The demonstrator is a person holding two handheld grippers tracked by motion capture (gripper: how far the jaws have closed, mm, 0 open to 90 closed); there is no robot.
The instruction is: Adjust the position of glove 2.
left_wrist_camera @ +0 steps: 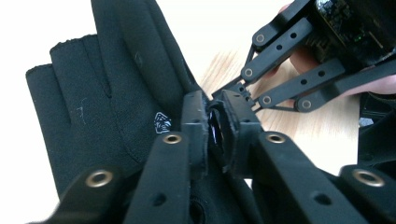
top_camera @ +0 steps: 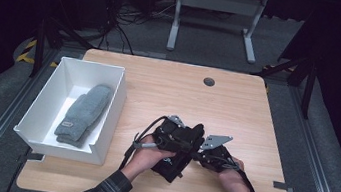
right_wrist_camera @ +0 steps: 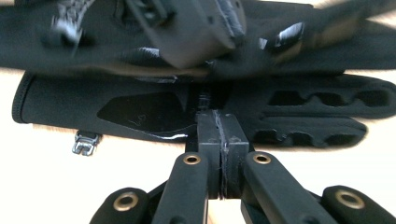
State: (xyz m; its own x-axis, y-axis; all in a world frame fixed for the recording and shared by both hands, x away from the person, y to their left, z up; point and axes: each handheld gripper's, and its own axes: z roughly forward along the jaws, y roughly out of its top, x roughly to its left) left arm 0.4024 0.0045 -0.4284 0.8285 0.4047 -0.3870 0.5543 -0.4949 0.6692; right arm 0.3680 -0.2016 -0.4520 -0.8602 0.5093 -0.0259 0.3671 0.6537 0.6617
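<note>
On the tabletop (top_camera: 237,110), near its front edge, lies a black glove (left_wrist_camera: 116,93). The left hand-held gripper (left_wrist_camera: 217,126) pinches a fold of it between slightly parted jaws. The right hand-held gripper (right_wrist_camera: 218,126) is clenched tight at the glove's edge.

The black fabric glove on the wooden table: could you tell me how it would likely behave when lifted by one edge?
The black fabric glove would probably droop, since it lies flat and thin. It looks light for its size. The small metal clip at its cuff might dangle or snag.
</note>
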